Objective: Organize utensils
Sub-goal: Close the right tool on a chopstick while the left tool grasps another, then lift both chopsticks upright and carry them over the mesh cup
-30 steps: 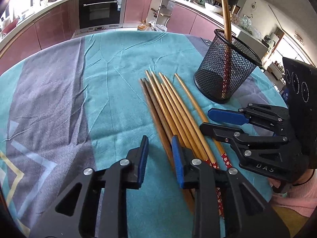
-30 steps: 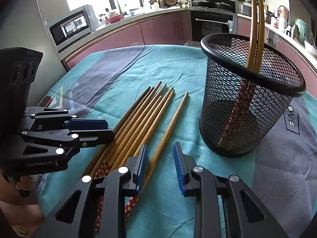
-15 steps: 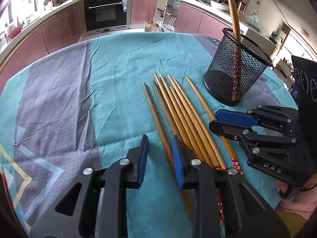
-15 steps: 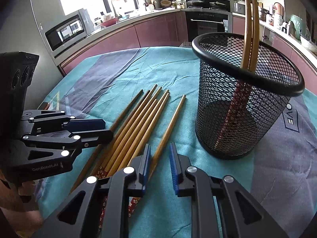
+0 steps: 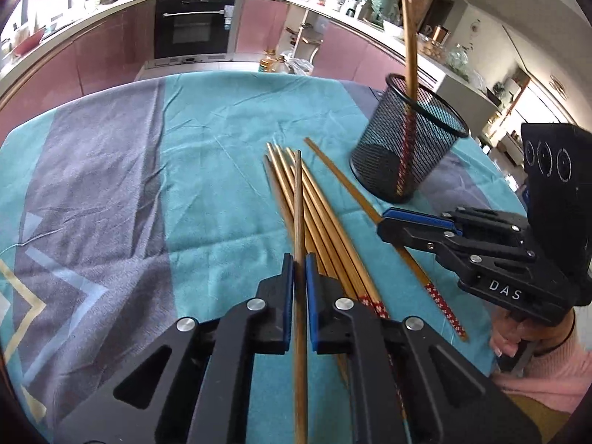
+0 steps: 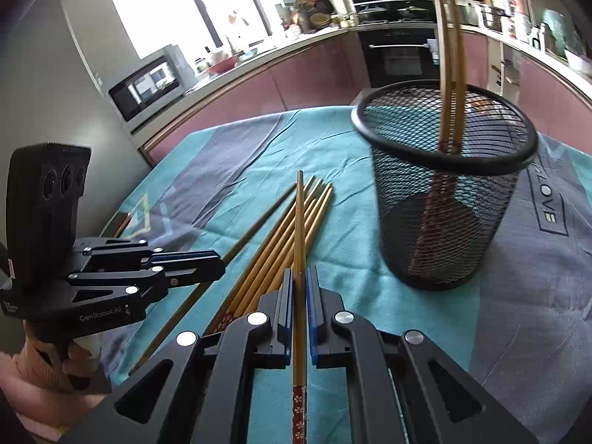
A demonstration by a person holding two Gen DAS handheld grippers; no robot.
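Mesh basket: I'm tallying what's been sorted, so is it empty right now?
No: in the right wrist view, two chopsticks stand in the mesh basket, leaning on its rim.

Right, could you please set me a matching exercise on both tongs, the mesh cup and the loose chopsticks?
1 left tongs
2 right tongs
3 black wire-mesh cup
4 loose wooden chopsticks

A side by side on teal tablecloth
B shut on plain brown chopstick
C holding two upright chopsticks
D shut on red-flowered-end chopstick

Pairs: 1-B, 2-D, 3-C, 4-A.
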